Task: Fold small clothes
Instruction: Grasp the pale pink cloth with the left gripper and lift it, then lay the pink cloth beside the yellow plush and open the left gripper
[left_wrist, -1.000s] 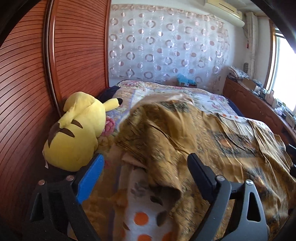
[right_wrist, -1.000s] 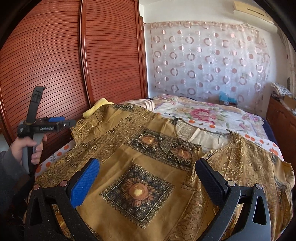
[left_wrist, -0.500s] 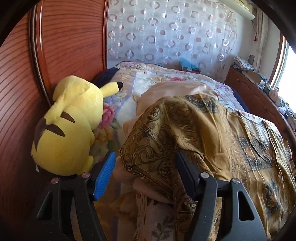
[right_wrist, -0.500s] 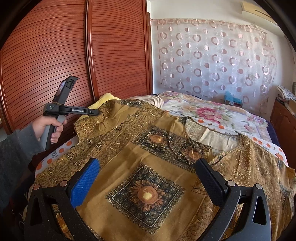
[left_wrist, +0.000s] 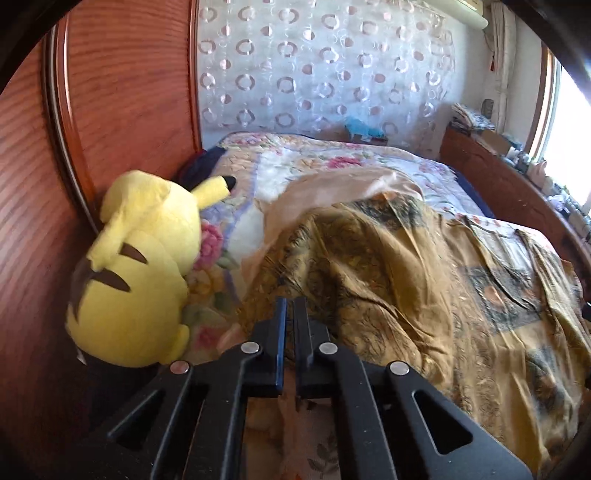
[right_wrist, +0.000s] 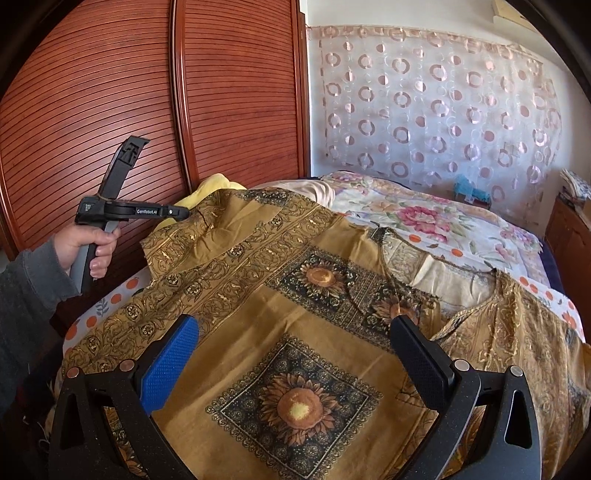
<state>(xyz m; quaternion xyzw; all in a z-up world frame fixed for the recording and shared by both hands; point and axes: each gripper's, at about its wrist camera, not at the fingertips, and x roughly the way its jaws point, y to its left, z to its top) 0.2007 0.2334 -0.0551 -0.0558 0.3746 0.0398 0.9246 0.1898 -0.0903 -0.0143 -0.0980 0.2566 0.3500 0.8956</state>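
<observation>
Where the bed (right_wrist: 524, 236) meets the wardrobe (right_wrist: 110, 92), left gripper (left_wrist: 290, 306) clamped down on the edge of the mustard shirt (right_wrist: 295, 332), jaws nearly together w/ a fold of cloth pinched between the pads. Jaws have just been closing, fabric caught in the gap. Seen from the right wrist view: same tool (right_wrist: 181, 213) held level in a hand (right_wrist: 86, 245) w/ grey sleeve (right_wrist: 26, 295), tip biting the shirt's far-left corner, that corner lifted off the bedding & pulled into a ridge.

Right gripper (right_wrist: 295, 354) wide open, nothing gripped; blue pad on one finger (right_wrist: 168, 363), black pad on the other, both hovering over the shirt's front near the big sunflower square (right_wrist: 295, 406). Can't tell if fingertips touch the cloth.

Shirt spread flat across the near part of the bed, neckline (right_wrist: 436, 273) toward the far side, pale lining showing inside. Brown-gold print w/ scroll borders & sunflower panels. Lies on a white sheet w/ orange dots (right_wrist: 110, 306), partly over a floral quilt (right_wrist: 424, 214).

Left wrist view: shirt (left_wrist: 388, 277) bunched up right in front of the pinched jaws, cream cloth (left_wrist: 343, 188) poking out beyond it. Yellow plush toy (left_wrist: 136, 273) just beside, leaning against the wardrobe door (left_wrist: 122, 85). Sheer curtain w/ ring pattern (right_wrist: 436, 99) on the back wall. Wood dresser (left_wrist: 498, 177) along the window side, small clutter on top, too blurred to name.
</observation>
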